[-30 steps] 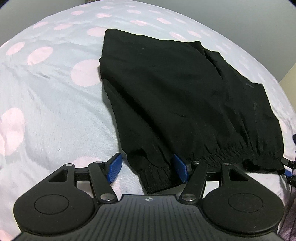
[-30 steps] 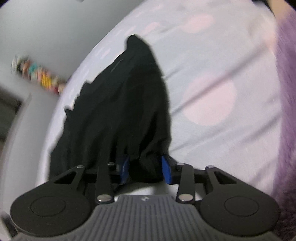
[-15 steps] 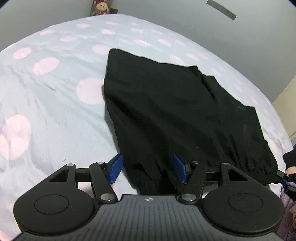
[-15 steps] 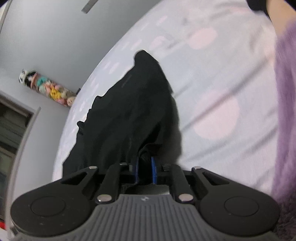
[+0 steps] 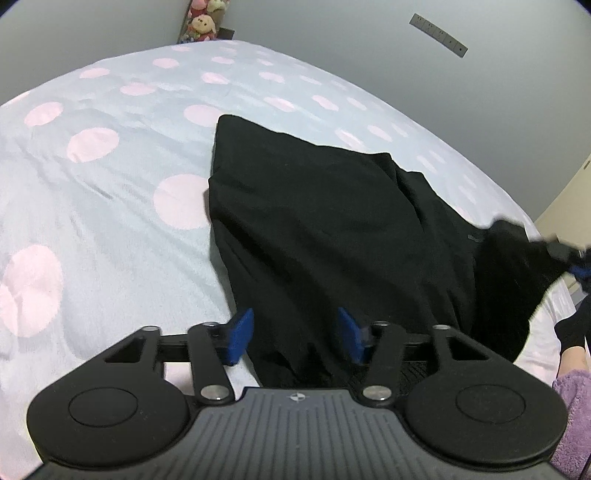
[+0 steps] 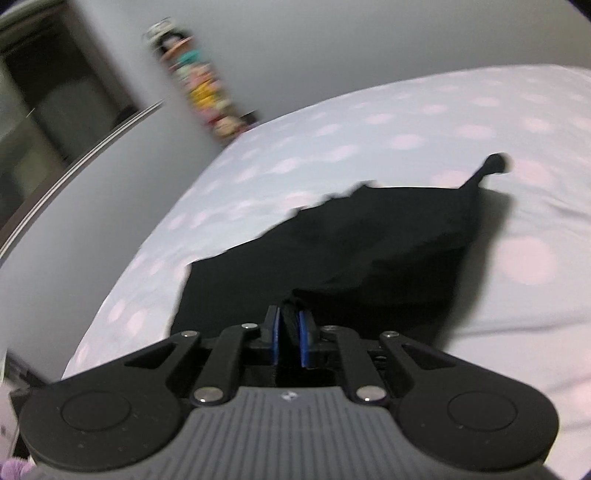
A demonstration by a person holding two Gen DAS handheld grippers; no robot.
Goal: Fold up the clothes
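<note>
A black garment (image 5: 332,229) lies spread on the polka-dot bed. My left gripper (image 5: 295,336) is open, its blue pads on either side of the garment's near hem, with cloth between them. My right gripper (image 6: 290,332) is shut on a corner of the black garment (image 6: 369,251) and lifts it off the bed. It also shows at the right edge of the left wrist view (image 5: 569,258), pulling the cloth up. The right wrist view is blurred by motion.
The bedspread (image 5: 110,184) is pale blue with pink dots. Stuffed toys (image 5: 203,22) hang at the far wall corner, also seen blurred in the right wrist view (image 6: 199,81). A dark doorway (image 6: 48,110) stands to the left. My purple sleeve (image 5: 576,406) is at right.
My right gripper closed on the garment's corner and has lifted and swung it over the bed. My left gripper moved forward over the near hem, its jaws narrowing slightly but still open.
</note>
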